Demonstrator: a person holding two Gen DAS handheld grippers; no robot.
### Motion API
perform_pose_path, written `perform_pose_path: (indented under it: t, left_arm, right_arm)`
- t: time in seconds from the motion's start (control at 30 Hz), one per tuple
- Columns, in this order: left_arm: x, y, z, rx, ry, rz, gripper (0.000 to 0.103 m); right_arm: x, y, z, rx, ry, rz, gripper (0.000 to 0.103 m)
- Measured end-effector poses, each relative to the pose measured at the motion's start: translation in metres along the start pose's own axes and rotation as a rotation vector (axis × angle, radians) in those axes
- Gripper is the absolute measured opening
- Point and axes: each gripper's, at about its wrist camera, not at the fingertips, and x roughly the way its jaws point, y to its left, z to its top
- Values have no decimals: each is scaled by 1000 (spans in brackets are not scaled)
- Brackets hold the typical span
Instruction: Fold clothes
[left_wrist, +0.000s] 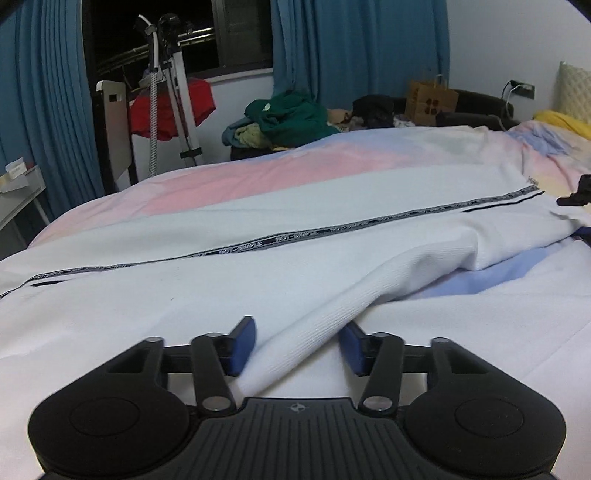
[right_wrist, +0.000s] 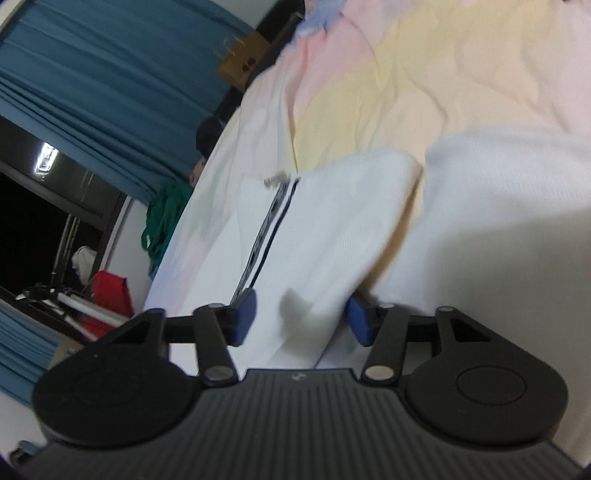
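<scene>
A white garment (left_wrist: 258, 280) with a black lettered stripe (left_wrist: 295, 236) lies spread across the bed. A ridge of its fabric runs between the open jaws of my left gripper (left_wrist: 297, 345); the blue pads (left_wrist: 242, 343) stand apart on either side of it. In the right wrist view the same garment (right_wrist: 325, 236) with its stripe (right_wrist: 266, 229) lies in front, and a fold of it passes between the open jaws of my right gripper (right_wrist: 301, 319). The right gripper's tip (left_wrist: 576, 195) shows at the garment's far right end in the left wrist view.
The bed cover (left_wrist: 221, 184) is pastel pink, blue and yellow. Beyond the bed are a pile of green clothes (left_wrist: 291, 118), a paper bag (left_wrist: 430, 98), a garment steamer stand (left_wrist: 173, 92) with a red item, and blue curtains (left_wrist: 351, 48).
</scene>
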Motion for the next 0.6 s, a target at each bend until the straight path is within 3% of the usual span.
perform_pose_path:
  t: [0.1,0.13,0.33,0.6]
  left_arm:
    - [1,1,1,-9,-9,-15,25]
    - [0,0,1,-9,-12,-20,20]
    - [-21,-4,5,-13,-17,-19,9]
    - [-49,-6,5,-18,-16,-71,8]
  right_arm:
    - [8,-2,1,-26,-28,-44,20]
    - [10,-3,3,-20,-28,-45,17]
    - [-3,2,12,-15,-48,-16,11]
    - [-22,-6,27,-51,-116,-71,10]
